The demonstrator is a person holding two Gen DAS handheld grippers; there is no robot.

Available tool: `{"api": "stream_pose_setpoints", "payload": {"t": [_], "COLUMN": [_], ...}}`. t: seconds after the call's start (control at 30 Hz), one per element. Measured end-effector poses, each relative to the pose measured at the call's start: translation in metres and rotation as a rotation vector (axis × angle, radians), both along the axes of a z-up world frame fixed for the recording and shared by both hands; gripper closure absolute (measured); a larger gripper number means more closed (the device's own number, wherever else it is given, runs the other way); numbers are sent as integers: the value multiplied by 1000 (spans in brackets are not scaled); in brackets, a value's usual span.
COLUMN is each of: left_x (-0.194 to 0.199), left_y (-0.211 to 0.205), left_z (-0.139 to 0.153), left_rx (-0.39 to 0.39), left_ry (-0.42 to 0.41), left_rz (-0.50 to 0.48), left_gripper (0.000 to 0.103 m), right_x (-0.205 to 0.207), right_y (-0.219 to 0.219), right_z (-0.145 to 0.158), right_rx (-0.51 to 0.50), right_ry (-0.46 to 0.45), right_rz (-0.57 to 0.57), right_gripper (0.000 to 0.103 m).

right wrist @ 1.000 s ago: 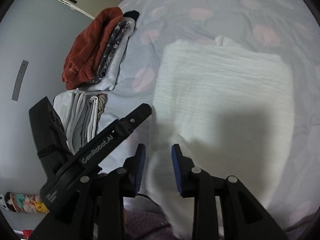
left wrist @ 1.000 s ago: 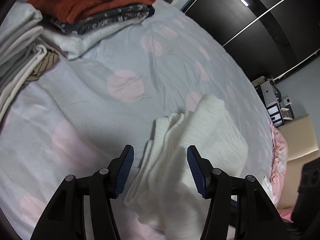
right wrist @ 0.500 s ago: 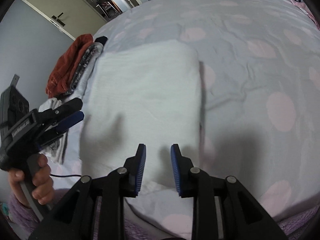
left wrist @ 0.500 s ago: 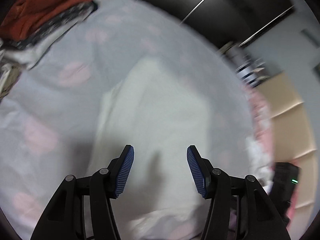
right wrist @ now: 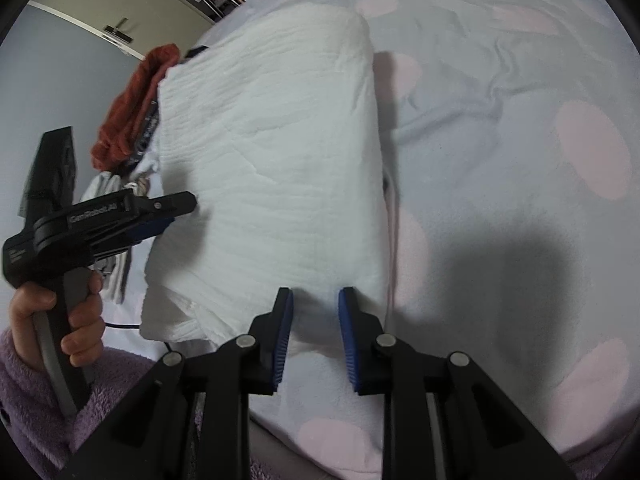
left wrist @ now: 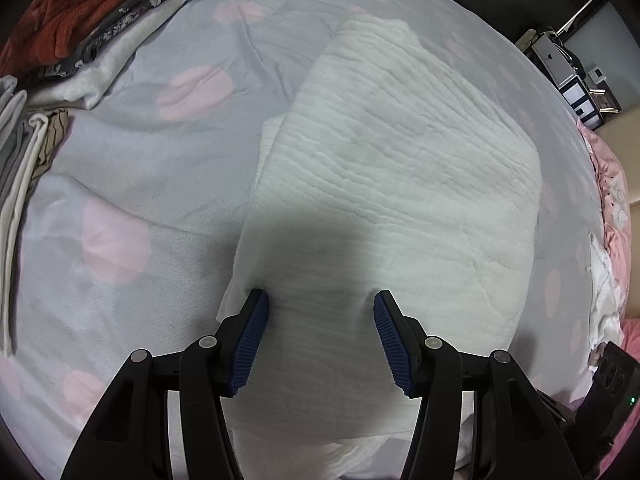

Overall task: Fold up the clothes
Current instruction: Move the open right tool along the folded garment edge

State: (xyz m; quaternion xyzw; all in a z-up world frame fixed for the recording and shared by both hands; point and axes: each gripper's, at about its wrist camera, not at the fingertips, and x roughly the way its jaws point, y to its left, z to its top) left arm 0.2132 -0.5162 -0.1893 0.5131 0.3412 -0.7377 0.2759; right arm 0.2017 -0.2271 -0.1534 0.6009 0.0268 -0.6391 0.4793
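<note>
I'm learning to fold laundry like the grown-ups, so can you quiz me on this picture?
1. True or false: the folded white textured cloth lies on the grey bedsheet with pink dots.
2. Which garment tops the far pile: A rust-red fleece, B blue jeans?
3. Fill in: the fingers of the left gripper are spread ____.

Key: 1 true; 2 A; 3 open

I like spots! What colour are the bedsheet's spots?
Pink spots on pale grey bedsheet; left wrist view.
</note>
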Motion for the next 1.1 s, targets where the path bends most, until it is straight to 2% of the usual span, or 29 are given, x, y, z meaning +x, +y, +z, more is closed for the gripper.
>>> {"api": "stream_pose_setpoints", "payload": {"t": [0.07,0.2,0.3,0.43,0.57,0.73,0.87,0.93,1.03,1.1], "left_x": [5,18,17,6,-17,-47,-54,-55,-53,-49], "left_y": [0,3,4,1,-2,-8,-25,-36,-52,-60], "left_z": [11,46,62,75,74,61,43,27,0,-12], "left_rx": [-31,-146,-225,-311,-348,-392,-338,-302,-201,-134], "left_ry": [43,184,235,253,265,201,162,113,52,45], "left_rz": [9,28,23,1,-12,-28,7,26,64,93], "left_gripper": [46,46,46,46,46,46,46,46,46,43], "right_x": [-4,-11,-20,-28,-41,-52,-60,-64,-69,-73], "right_y": [9,27,29,22,6,-23,-47,-53,-60,-63], "right_z": [5,16,27,42,54,56,51,37,15,2], "right_rx": [-43,-128,-107,-39,-38,-30,-19,-8,6,13], "right_ry": [5,16,92,231,313,384,423,386,322,279], "right_rz": [-17,-50,-80,-92,-94,-50,0,16,34,44], "right_gripper": [81,79,79,79,80,80,80,80,80,80]}}
